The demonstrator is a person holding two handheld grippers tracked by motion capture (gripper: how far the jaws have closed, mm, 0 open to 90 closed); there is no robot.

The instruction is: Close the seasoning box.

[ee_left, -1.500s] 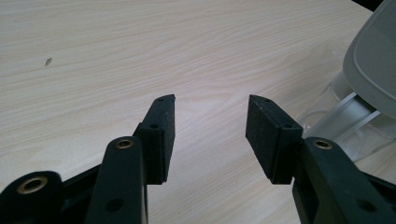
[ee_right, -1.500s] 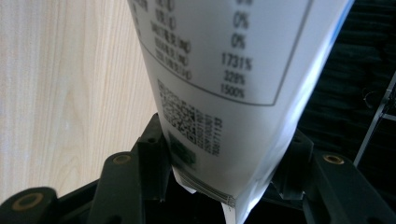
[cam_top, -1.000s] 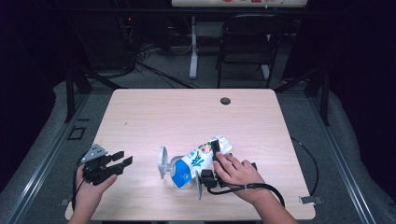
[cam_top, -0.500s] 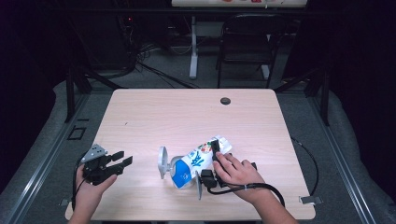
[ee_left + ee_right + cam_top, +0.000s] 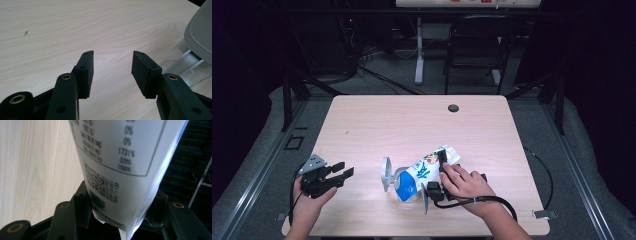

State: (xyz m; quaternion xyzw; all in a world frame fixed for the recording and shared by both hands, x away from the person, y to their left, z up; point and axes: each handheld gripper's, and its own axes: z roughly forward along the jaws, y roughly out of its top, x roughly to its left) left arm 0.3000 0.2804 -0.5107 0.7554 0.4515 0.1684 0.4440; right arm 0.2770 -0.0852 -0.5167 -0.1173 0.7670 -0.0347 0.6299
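Near the front edge of the pale wooden desk [image 5: 377, 125], a white-and-blue printed pouch [image 5: 419, 172] lay on its side, its blue end at a clear plastic container with a grey lid [image 5: 388, 175]. The pouch's sealed end was gripped between the jaws of the right tool [image 5: 120, 220]. The left tool [image 5: 332, 176] was held open and empty, well apart to the left. The grasp was judged done; whatever was meant for the pouch and container remained. Ample bare desk was left behind and beside them, little toward the front edge.
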